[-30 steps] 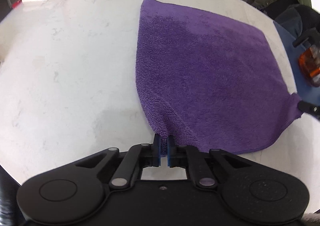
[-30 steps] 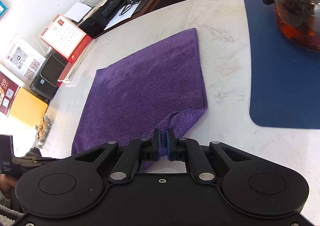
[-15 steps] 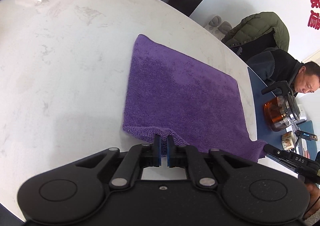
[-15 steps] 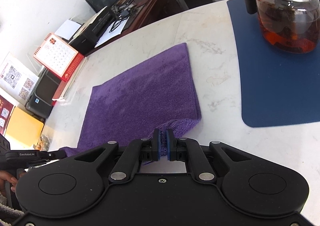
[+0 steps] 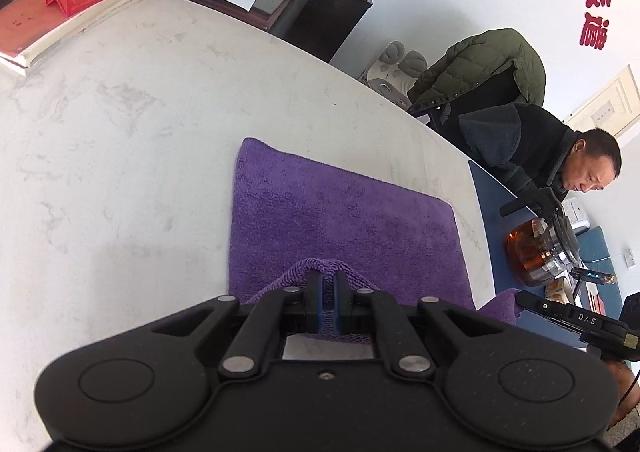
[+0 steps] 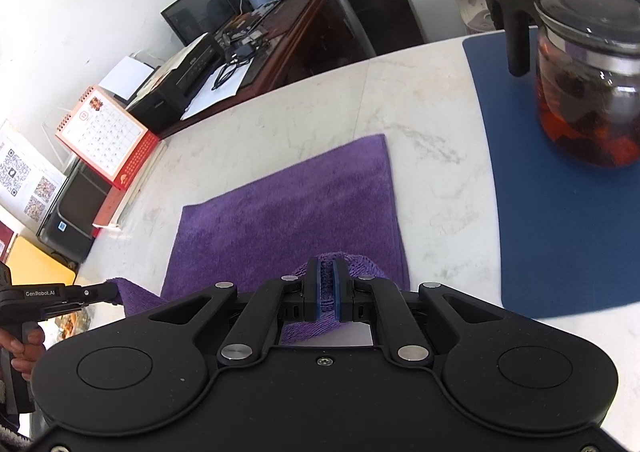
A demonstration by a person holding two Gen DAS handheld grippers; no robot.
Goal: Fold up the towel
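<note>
A purple towel (image 5: 344,220) lies on the white marble table (image 5: 120,156), its far part flat. My left gripper (image 5: 327,284) is shut on the towel's near left corner, which is lifted and bunched between the blue pads. In the right wrist view the same towel (image 6: 288,212) stretches away, and my right gripper (image 6: 327,272) is shut on its near right corner, also raised off the table. Each view shows the other gripper at its edge, pinching a purple corner: the right gripper (image 5: 520,302) and the left gripper (image 6: 114,292).
A blue mat (image 6: 560,212) lies right of the towel with a glass teapot (image 6: 588,92) of dark red tea on it. A red desk calendar (image 6: 108,136) and books (image 5: 36,32) sit at the table's far left. A person (image 5: 560,156) leans over the far right edge.
Both grippers have risen and moved forward over the towel with its near corners. The near edge has lifted and the flat part looks shorter. The views have tilted up toward the room.
</note>
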